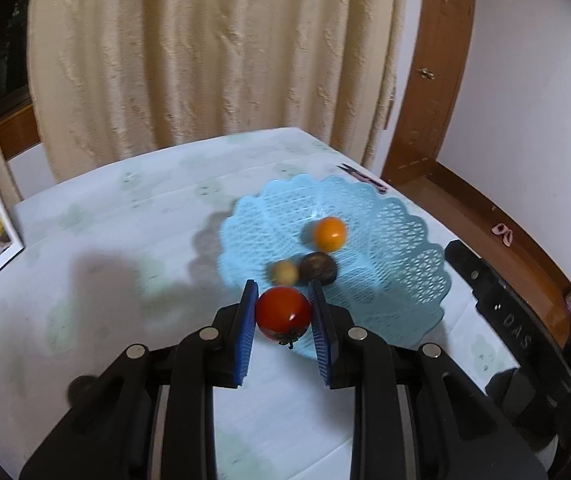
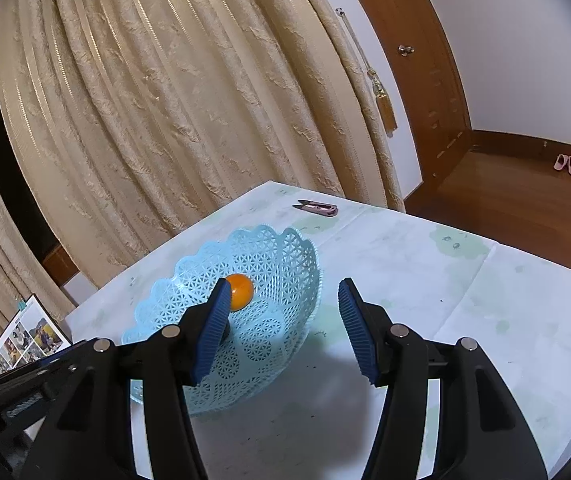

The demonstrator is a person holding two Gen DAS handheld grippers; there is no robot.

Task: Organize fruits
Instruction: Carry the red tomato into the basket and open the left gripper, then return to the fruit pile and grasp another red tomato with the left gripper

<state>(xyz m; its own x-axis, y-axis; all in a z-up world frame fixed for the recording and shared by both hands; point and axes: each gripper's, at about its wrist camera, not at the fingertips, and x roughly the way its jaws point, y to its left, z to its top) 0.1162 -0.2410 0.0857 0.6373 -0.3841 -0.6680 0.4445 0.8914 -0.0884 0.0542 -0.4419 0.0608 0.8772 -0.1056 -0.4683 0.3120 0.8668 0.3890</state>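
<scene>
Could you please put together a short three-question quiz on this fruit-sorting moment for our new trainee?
1. True or false: the left gripper holds a red tomato.
2. How many fruits lie in the blue basket? A) one B) three C) five
3. Fill in: the right gripper is ____ and holds nothing.

Key:
1. True.
2. B: an orange, a dark fruit and a small pale fruit.
3. Open.

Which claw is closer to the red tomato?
The left gripper. Its blue fingers are clamped on the red tomato. The right gripper hangs open and empty beside the blue basket.
</scene>
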